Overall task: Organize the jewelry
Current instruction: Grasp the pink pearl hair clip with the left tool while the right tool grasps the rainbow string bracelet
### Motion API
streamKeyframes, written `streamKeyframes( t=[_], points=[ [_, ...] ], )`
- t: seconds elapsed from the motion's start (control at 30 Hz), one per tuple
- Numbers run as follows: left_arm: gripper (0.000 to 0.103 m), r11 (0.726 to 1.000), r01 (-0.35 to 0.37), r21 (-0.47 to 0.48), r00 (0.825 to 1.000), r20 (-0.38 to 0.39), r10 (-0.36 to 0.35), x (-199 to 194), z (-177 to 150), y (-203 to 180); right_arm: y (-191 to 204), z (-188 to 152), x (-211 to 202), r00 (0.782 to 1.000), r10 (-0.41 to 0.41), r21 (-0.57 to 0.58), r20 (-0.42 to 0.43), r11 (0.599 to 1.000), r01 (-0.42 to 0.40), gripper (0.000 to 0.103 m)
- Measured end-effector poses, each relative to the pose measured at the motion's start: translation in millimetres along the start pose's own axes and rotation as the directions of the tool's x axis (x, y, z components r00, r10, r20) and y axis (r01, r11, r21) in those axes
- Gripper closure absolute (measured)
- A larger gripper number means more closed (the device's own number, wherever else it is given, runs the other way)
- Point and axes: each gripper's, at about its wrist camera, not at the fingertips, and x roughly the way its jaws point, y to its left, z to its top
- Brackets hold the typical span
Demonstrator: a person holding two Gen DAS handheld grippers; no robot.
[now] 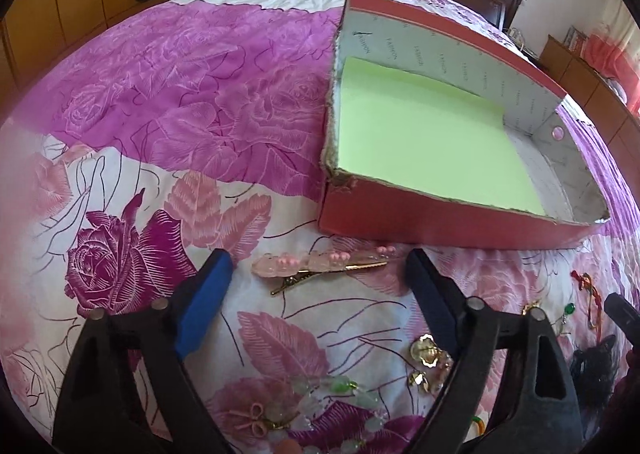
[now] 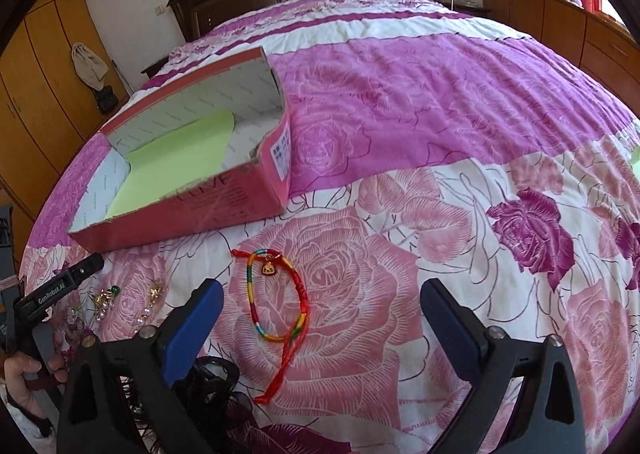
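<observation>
Here, the left tongs (image 1: 320, 282) are spread wide and grasp nothing; they hang low over the bed (image 1: 160, 102), which has a pink and purple rose cover. Between the two blue pads lies a pink hair clip (image 1: 316, 268) with a gold clasp, flat on the cover and just in front of the red box (image 1: 440, 222). The box is open on top and has a light green sheet (image 1: 420, 134) on its floor. Close under the left tongs there is a bracelet of clear and green beads (image 1: 340, 406), and to the right of it some gold earrings (image 1: 426, 354).

Further right, the right tongs (image 2: 322, 308) are also released, with the pads far apart. Between them, nearer to the left pad, lies a red and multicoloured cord bracelet (image 2: 280, 302) with a small gold charm; its red tail runs toward the camera. It does not touch the box (image 2: 208, 206), which stands behind it to the left. A black hair tie (image 2: 216, 374) lies partly hidden under the left pad.
</observation>
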Motion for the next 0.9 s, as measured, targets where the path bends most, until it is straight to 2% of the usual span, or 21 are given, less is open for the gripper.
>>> streamKeyframes(
  t=[0.17,0.4,0.6,0.7,0.83,0.9],
  points=[
    [0.025,1.000,-0.003,-0.009,1.000,-0.015,0.003,5,-4,1,-1,0,10,0.999,-0.002,0.003,-0.037,1.000,0.002,0.017],
    [0.025,1.000,-0.025,0.005,0.999,-0.032,0.026,12,-3,2,-1,0,22,0.998,0.006,-0.013,-0.067,1.000,-0.006,0.025],
    [0.023,0.999,-0.045,0.027,0.998,-0.038,0.046,16,-2,-3,-9,0,27,0.996,0.003,0.016,-0.087,1.000,-0.001,0.038],
    [0.024,0.999,-0.042,0.024,0.998,-0.037,0.043,17,-1,-2,-11,-1,25,0.996,-0.004,0.019,-0.085,1.000,0.006,0.049],
    [0.029,1.000,-0.006,-0.020,1.000,-0.009,0.006,5,-2,5,-12,-2,21,0.996,0.001,0.018,-0.087,1.000,0.000,0.074],
    [0.034,0.999,0.010,-0.042,1.000,0.004,-0.010,1,-1,9,-11,-2,18,0.996,0.010,0.013,-0.088,1.000,-0.009,0.083]
  ],
)
